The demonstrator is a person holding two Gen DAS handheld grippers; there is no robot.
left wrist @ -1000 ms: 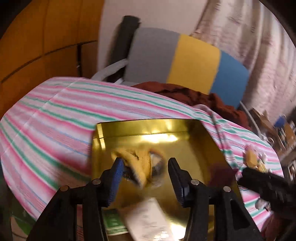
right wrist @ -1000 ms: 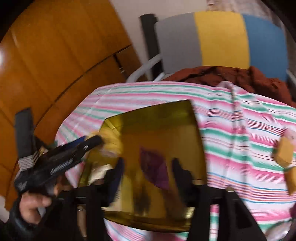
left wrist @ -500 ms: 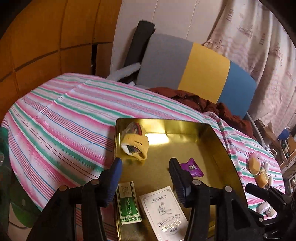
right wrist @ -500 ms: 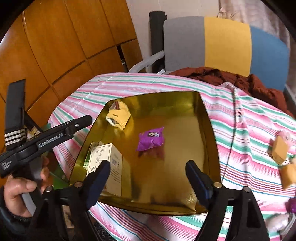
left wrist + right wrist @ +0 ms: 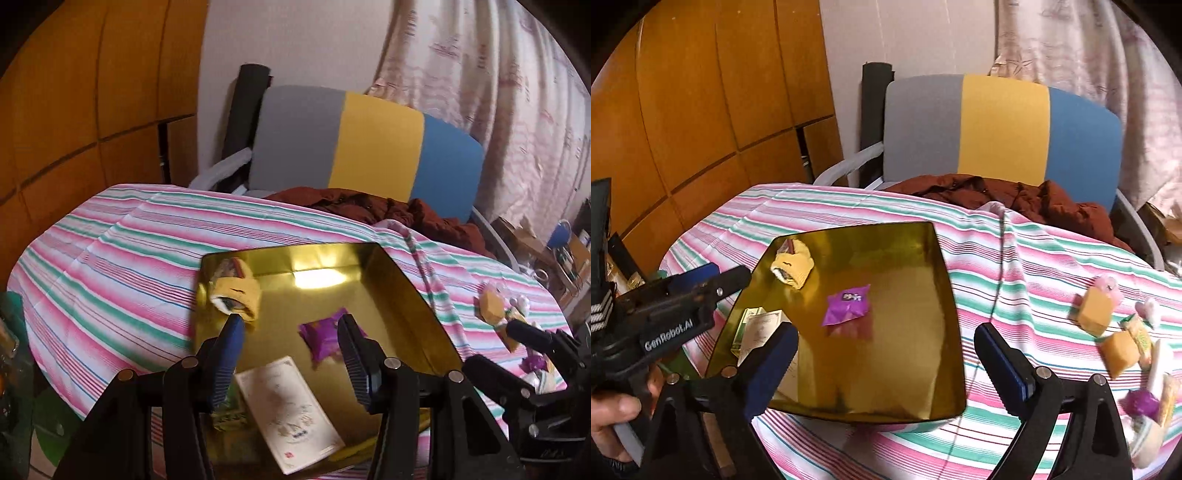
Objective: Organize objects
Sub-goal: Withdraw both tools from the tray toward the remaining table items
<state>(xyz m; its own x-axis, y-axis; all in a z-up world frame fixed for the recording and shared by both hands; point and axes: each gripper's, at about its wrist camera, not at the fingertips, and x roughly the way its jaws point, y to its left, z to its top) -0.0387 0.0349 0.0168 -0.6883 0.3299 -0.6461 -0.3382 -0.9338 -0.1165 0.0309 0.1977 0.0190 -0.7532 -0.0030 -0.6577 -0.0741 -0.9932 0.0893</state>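
Both my claws are spread and empty: the left claw (image 5: 288,328) hangs over the gold tray (image 5: 945,295), where a yellow roll (image 5: 792,267), a purple packet (image 5: 847,304) and a white box (image 5: 291,410) already lie. My right claw (image 5: 886,354) sits at the tray's near edge, turned toward the loose sachets (image 5: 1115,336) on the striped worktop (image 5: 1015,266), which I judge are next to collect.

Both grippers now sit farther back and higher from the gold tray (image 5: 945,295) than a second ago. The right gripper (image 5: 886,354) gapes wider, empty. The yellow cloth roll (image 5: 236,295), earlier between the left gripper (image 5: 288,343) fingers, lies in the tray's upper-left corner; the purple packet (image 5: 847,304) lies mid-tray.
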